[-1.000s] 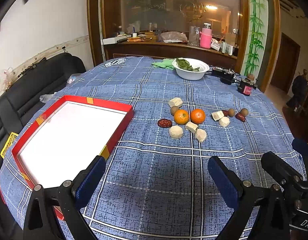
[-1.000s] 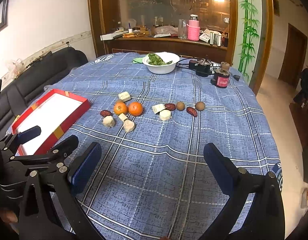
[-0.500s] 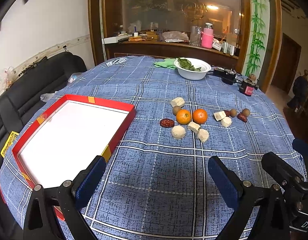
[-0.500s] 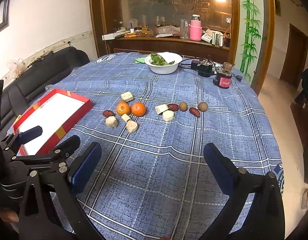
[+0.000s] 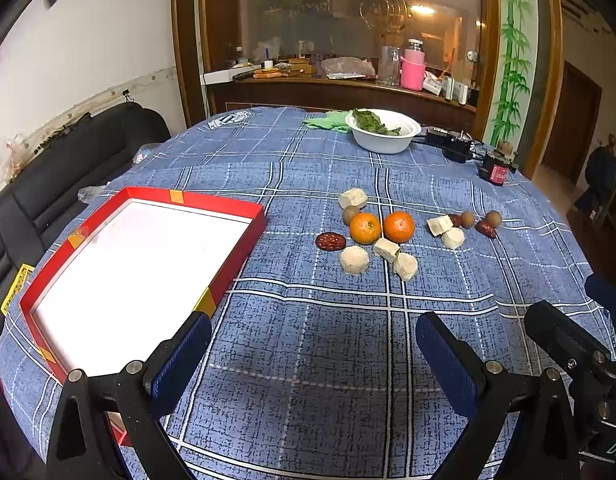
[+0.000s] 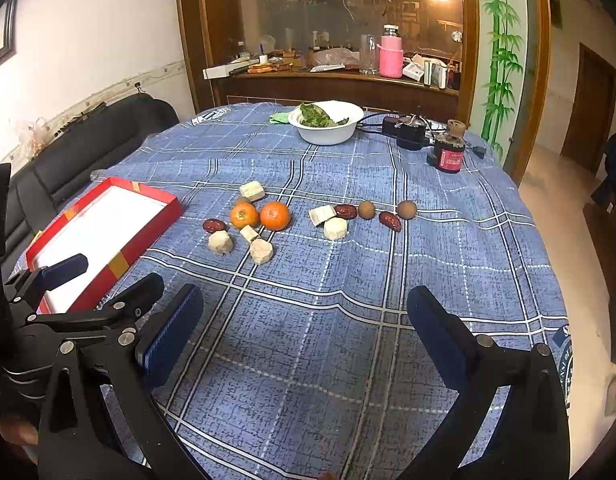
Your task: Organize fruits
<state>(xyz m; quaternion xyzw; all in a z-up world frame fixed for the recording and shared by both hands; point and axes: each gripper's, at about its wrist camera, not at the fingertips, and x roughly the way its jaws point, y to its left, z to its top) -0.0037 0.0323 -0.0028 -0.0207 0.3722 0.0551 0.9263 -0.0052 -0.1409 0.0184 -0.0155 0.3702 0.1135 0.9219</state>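
Two grippers in my hands, both held low over the near edge of the table, pointing forward across the blue plaid tablecloth [image 5: 308, 160]. My left gripper [image 5: 313, 354] has its jaws spread wide with nothing between them, and it sits just right of the red tray's near corner. My right gripper [image 6: 304, 330] is likewise spread wide and empty, further right, with bare cloth under it; from its camera I see the left gripper [image 6: 108, 280] beside it, over the tray's near end. Red tray [image 5: 224, 200], shallow, white inside, nothing in it, on the left side of the table. Fruits lie loose mid-table, well ahead of both grippers: two oranges [image 5: 381, 227] side by side, a red date [image 5: 330, 241] just left of them, pale chunky pieces [image 5: 353, 260] around them, and more dates and small brown round fruits [image 6: 406, 209] in a row to the right. White bowl [image 6: 327, 134] at the far side holds green leaves [image 6: 315, 117].
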